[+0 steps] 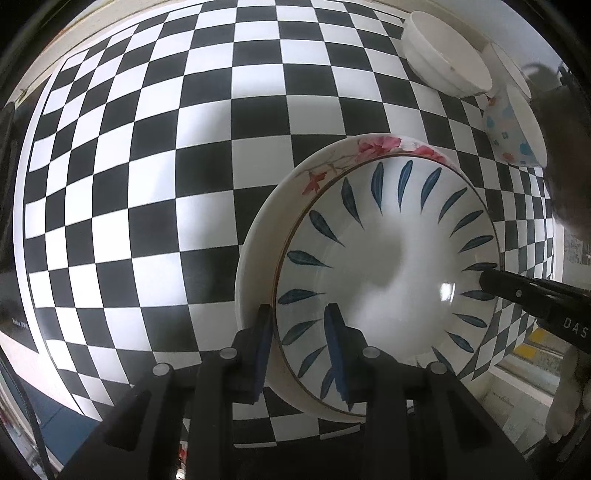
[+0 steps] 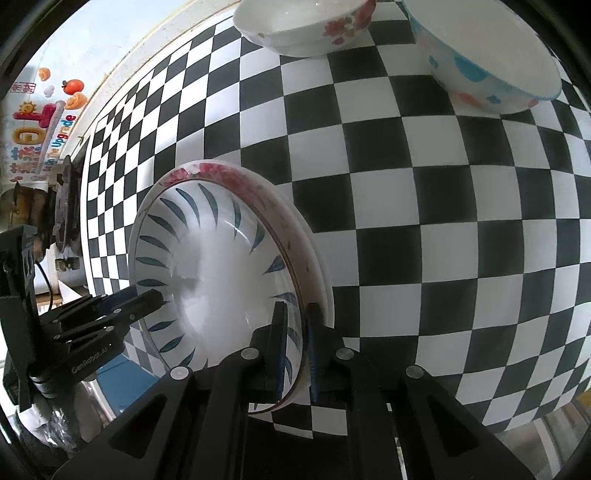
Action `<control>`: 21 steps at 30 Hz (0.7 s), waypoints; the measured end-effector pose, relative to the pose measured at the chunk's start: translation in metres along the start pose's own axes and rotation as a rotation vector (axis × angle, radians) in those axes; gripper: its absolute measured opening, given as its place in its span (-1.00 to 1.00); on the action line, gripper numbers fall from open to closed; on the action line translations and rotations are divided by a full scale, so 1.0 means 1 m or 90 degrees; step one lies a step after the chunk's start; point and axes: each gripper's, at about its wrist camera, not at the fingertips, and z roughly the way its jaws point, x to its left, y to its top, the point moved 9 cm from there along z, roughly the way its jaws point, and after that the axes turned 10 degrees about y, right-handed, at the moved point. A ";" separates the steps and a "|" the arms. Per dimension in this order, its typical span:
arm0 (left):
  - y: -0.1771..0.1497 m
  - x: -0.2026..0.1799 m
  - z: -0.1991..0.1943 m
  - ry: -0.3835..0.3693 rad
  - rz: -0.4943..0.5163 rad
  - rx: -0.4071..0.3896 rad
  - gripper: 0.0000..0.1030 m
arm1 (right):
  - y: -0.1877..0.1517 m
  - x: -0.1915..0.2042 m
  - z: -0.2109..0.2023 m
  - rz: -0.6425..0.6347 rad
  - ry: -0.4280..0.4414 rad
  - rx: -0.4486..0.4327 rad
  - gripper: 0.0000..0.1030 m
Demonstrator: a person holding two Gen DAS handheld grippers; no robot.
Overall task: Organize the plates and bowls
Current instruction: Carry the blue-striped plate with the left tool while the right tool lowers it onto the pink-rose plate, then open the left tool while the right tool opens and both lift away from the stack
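A glossy white leaf-pattern plate [image 1: 388,266], round and shallow with dark blue leaf strokes radiating around its rim, sits nested on a larger floral plate [image 1: 332,162] whose pink-red blossoms and thin gold line show only along the exposed far edge; the rest of that lower plate is covered. Both lie on the black-and-white checkered counter [image 1: 147,184], near its front edge. The left gripper [image 1: 297,347] is narrowed onto the stack's rim, one blue-padded finger outside the floral plate, the other inside the leaf-pattern plate, apparently pinching both. The right gripper [image 2: 295,339] is closed very narrowly on the opposite rim, pads on either side of the edge. Toward the far corner stand three smooth ceramic bowls: a plain white bowl [image 1: 443,55], a pastel-spotted bowl [image 1: 513,125] partly hidden behind a dark blurred shape, and a red-flowered bowl [image 2: 306,26] cut off by the frame.
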 end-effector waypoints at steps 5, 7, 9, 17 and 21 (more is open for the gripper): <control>-0.004 0.003 -0.002 0.003 -0.012 0.000 -0.49 | -0.001 0.002 -0.006 -0.002 -0.015 -0.013 -0.75; -0.005 0.002 -0.003 0.005 -0.014 0.000 -0.49 | -0.002 0.003 -0.008 -0.006 -0.020 -0.016 -0.75; -0.006 0.004 -0.005 0.008 -0.017 -0.002 -0.49 | -0.003 0.005 -0.010 -0.008 -0.021 -0.020 -0.75; -0.014 0.002 -0.034 0.021 -0.024 -0.033 -0.49 | -0.013 0.023 -0.030 -0.036 -0.054 -0.051 -0.75; -0.022 0.001 -0.070 0.026 -0.023 -0.065 -0.49 | -0.026 0.041 -0.050 -0.057 -0.077 -0.072 -0.75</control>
